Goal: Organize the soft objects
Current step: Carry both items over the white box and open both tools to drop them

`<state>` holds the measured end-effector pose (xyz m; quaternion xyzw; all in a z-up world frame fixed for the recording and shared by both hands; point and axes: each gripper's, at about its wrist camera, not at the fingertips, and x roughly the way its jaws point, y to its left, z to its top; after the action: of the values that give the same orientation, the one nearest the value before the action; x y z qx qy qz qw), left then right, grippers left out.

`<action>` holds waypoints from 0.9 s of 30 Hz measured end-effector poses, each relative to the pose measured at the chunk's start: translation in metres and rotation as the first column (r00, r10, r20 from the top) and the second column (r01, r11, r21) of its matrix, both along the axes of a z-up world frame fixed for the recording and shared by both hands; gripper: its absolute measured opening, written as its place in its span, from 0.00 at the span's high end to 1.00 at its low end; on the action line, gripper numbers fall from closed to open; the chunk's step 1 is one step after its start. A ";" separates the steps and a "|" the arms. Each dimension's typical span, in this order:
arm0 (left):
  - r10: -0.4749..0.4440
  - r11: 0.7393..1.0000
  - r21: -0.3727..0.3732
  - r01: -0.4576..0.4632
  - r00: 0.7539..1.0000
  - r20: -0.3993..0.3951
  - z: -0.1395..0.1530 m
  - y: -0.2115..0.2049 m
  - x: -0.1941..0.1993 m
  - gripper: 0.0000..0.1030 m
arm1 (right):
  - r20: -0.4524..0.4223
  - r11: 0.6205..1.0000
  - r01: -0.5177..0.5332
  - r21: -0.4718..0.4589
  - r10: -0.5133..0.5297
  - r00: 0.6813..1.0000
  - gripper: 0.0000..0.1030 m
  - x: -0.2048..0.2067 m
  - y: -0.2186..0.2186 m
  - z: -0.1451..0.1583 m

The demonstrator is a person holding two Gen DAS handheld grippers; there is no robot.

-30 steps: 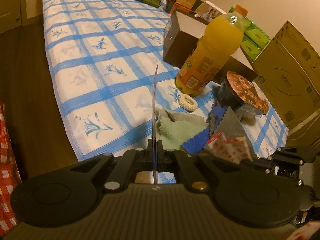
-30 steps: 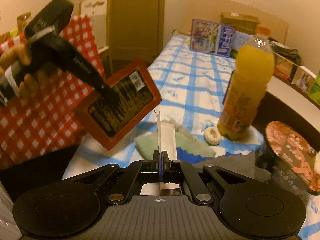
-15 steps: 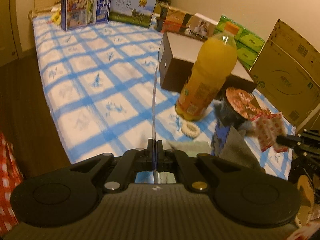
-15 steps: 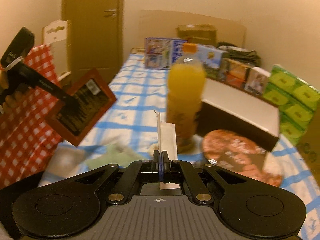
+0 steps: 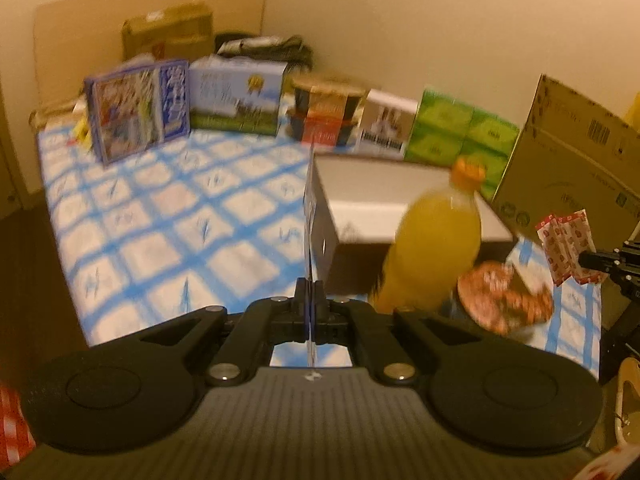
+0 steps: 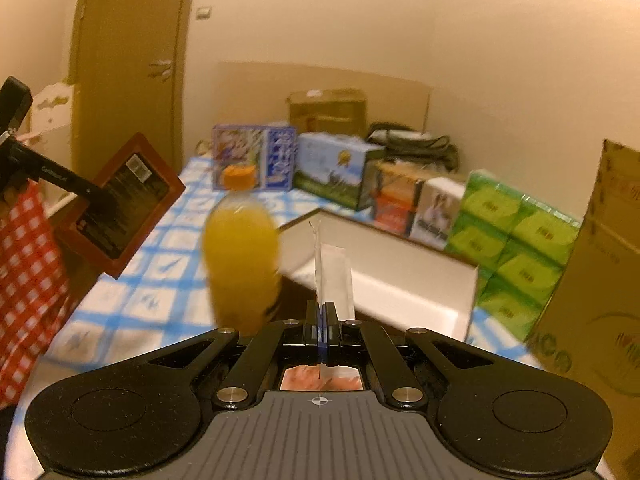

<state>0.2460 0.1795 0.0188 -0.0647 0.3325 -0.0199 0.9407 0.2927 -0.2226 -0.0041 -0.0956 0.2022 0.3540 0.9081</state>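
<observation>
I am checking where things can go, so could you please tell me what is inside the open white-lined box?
The box shows only bare white interior; its near wall and the juice bottle hide the floor's front part.

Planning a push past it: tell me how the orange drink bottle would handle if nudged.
The orange drink bottle looks nearly full, so probably heavy for its size. It stands tall and narrow on the soft checked cloth, so a high nudge may well tip it. Tipped over, its round body would likely roll.

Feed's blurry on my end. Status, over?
Left gripper shut on red-edged packet. Right gripper shut on patterned packet. Both packets off the bed. Bottle close ahead, in front of white box.
</observation>
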 end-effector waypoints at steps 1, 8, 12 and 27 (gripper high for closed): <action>-0.005 1.000 0.004 0.004 1.000 0.012 0.005 0.001 0.010 1.00 | 0.004 1.000 0.008 0.007 -0.008 1.000 1.00 0.009 0.001 0.003; -0.066 0.998 0.028 0.064 0.996 0.058 0.030 -0.005 0.084 1.00 | 0.021 0.999 0.043 0.029 -0.043 0.999 1.00 0.071 0.008 0.020; -0.114 0.993 0.043 0.111 0.991 0.075 0.037 -0.018 0.129 1.00 | 0.026 0.998 0.065 0.016 -0.065 0.998 1.00 0.103 0.014 0.021; -0.281 0.959 0.048 0.281 0.960 0.004 0.003 -0.071 0.267 1.00 | -0.029 0.987 0.136 -0.092 -0.139 0.990 1.00 0.196 0.026 -0.028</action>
<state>0.5131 0.1082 0.0218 0.0056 0.3336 -0.1456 0.9314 0.4887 -0.1968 -0.0321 -0.1158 0.2402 0.2829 0.9214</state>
